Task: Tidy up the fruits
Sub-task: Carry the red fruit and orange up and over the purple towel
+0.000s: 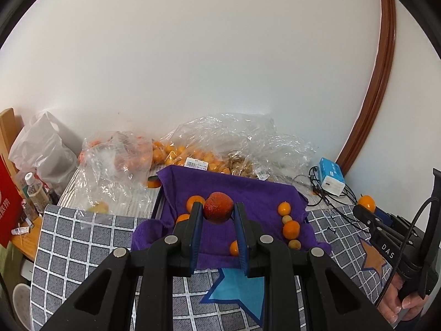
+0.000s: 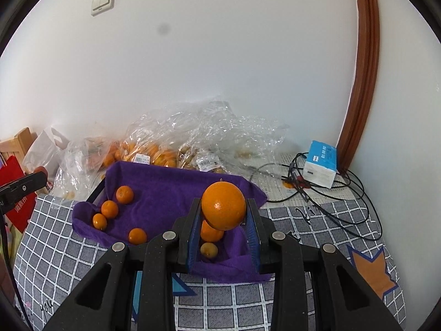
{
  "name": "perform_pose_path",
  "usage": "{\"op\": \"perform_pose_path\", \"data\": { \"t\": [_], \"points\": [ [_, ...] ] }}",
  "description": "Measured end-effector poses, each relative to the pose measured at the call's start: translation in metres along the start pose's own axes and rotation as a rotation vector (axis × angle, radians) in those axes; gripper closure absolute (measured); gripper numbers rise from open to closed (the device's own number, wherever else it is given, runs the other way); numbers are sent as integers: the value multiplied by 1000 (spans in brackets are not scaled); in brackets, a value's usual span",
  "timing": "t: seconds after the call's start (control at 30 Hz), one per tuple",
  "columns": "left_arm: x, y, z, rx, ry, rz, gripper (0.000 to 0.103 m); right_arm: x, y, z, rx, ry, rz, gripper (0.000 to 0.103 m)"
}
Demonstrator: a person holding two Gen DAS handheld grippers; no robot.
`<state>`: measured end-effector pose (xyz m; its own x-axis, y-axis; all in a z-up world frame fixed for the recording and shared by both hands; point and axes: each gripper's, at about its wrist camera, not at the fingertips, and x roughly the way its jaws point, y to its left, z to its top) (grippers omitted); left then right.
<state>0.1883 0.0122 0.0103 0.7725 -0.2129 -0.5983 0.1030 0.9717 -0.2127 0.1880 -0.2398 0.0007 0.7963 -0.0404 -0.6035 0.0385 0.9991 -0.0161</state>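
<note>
My left gripper (image 1: 218, 209) is shut on a red round fruit (image 1: 218, 207), held above a tray lined with purple cloth (image 1: 248, 193). Several small oranges (image 1: 291, 229) and pale little fruits lie on that cloth. In the right wrist view my right gripper (image 2: 223, 207) is shut on a large orange (image 2: 223, 205) over the right end of the purple cloth (image 2: 165, 190). Small oranges (image 2: 109, 209) rest at the cloth's left end, and two more fruits sit just under the held orange. The right gripper (image 1: 368, 207) with its orange also shows at the right edge of the left wrist view.
Clear plastic bags (image 1: 234, 149) with oranges and nuts are heaped against the wall behind the tray. A blue and white tissue pack (image 2: 321, 168) and black cables (image 2: 330, 201) lie at the right. Bottles (image 1: 34, 190) and a red box (image 1: 8, 207) stand at the left. A checked cloth (image 2: 234, 298) covers the table.
</note>
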Motion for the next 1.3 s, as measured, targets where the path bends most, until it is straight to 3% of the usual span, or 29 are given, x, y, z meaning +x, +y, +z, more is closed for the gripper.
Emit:
{"op": "perform_pose_path", "data": {
  "t": [0.9,1.3],
  "points": [
    [46,5,15,-21,46,4,81,43,-16,12,35,30,1,72],
    [69,40,15,-79,90,26,81,88,-4,6,9,96,43,72]
  ]
}}
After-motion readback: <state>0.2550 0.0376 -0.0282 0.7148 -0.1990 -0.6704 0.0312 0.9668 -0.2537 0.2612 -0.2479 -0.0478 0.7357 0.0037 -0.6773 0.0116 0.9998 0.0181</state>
